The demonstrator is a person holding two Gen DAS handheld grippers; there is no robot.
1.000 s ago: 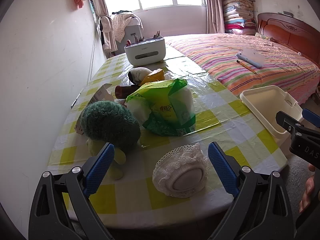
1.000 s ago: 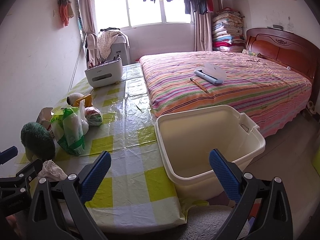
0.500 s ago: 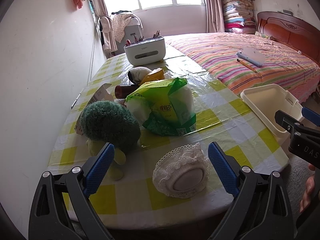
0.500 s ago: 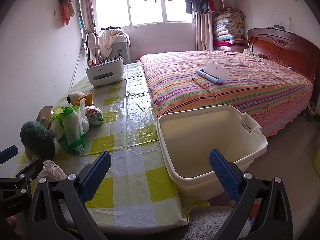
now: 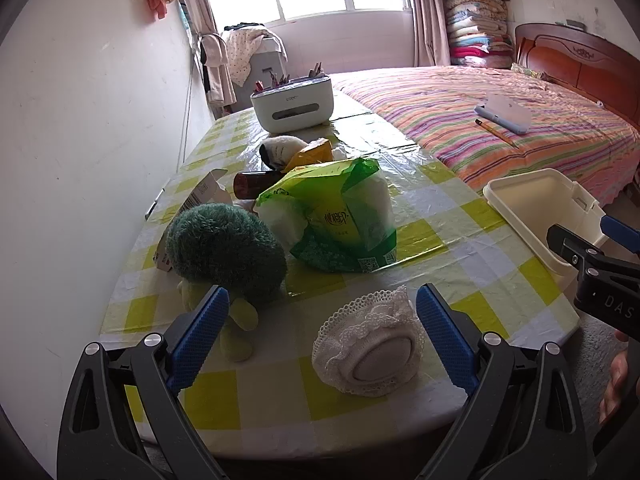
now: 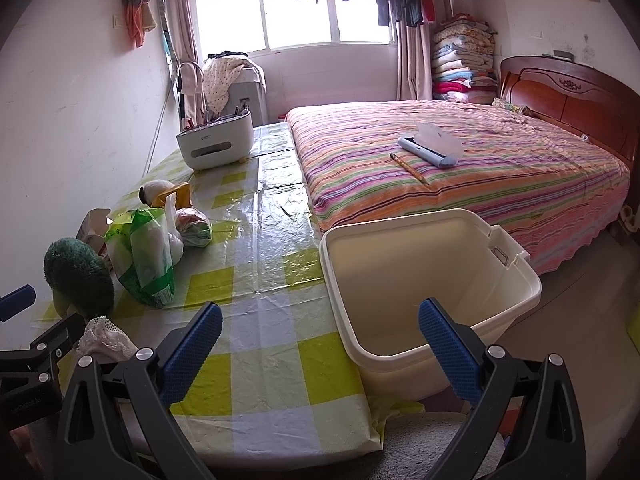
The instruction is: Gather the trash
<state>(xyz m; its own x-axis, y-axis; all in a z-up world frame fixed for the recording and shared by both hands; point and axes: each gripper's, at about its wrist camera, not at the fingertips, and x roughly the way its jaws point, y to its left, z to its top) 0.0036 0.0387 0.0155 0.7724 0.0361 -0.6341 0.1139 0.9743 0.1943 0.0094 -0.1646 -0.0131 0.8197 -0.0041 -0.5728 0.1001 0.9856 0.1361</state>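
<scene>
From the left wrist camera I see the lace-trimmed white cap [image 5: 370, 354] lying on the checked tablecloth [image 5: 432, 236] near the front edge, just ahead of my left gripper [image 5: 320, 320]. It looks soft and very light, so I judge it will crumple under the pads; I would pinch it across the domed middle, not by the loose lace rim. Behind it sits the green plastic bag [image 5: 340, 216], crinkly and slippery by its look, probably light, best taken by a gathered fold at the top. The plush broccoli toy [image 5: 226, 252] stands just beside the bag, and I doubt it counts as trash.

My left gripper's fingers are spread wide, holding nothing and touching nothing; the cap lies between and slightly beyond them. My right gripper [image 6: 320, 340] is equally wide apart and empty, hovering over the near rim of the cream plastic bin [image 6: 520, 276], which stands at the table's right edge beside the bed [image 6: 500, 168].
</scene>
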